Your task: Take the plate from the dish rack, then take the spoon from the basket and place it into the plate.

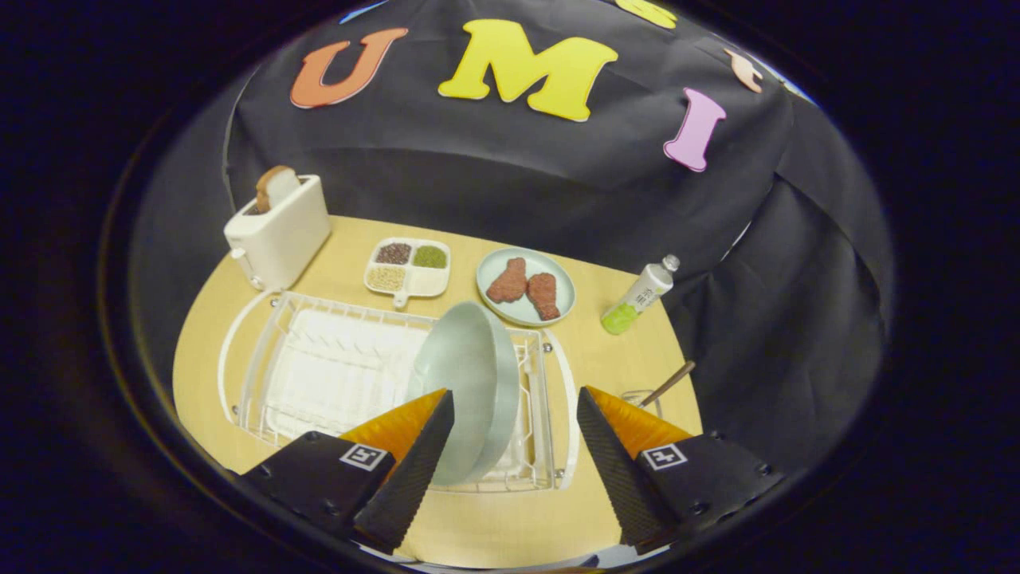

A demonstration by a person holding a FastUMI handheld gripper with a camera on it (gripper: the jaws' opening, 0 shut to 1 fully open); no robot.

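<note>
- Judging from where things lie, you have not completed any step of the task: the plate (470,383) stands on edge in the dish rack (335,375), at the rack's right end, untouched.
- Your gripper (515,414) has its fingers spread wide with nothing between them but air; the plate sits just ahead of the left finger (414,462), whose tip overlaps its lower rim in this view, though I cannot tell whether it touches.
- To take the plate, you will likely need to move forward and a little left so the upright rim falls between both fingers, then close on it.
- The spoon (669,383) shows as a slim brownish handle rising from a clear container, presumably the basket (641,399), just beyond the right finger (610,462) and beside the rack's right end. It is mostly hidden behind the finger, so its bowl end cannot be made out.
- Left to do: lift the plate out, set it down on the wooden table (621,351), fetch the spoon, and lay it in the plate.
- Mind the neighbours beyond the rack: a second plate holding two pieces of meat (526,287), a divided tray of grains (408,267), a toaster (279,227) and a small bottle (641,296). The meat plate is not your target.
</note>
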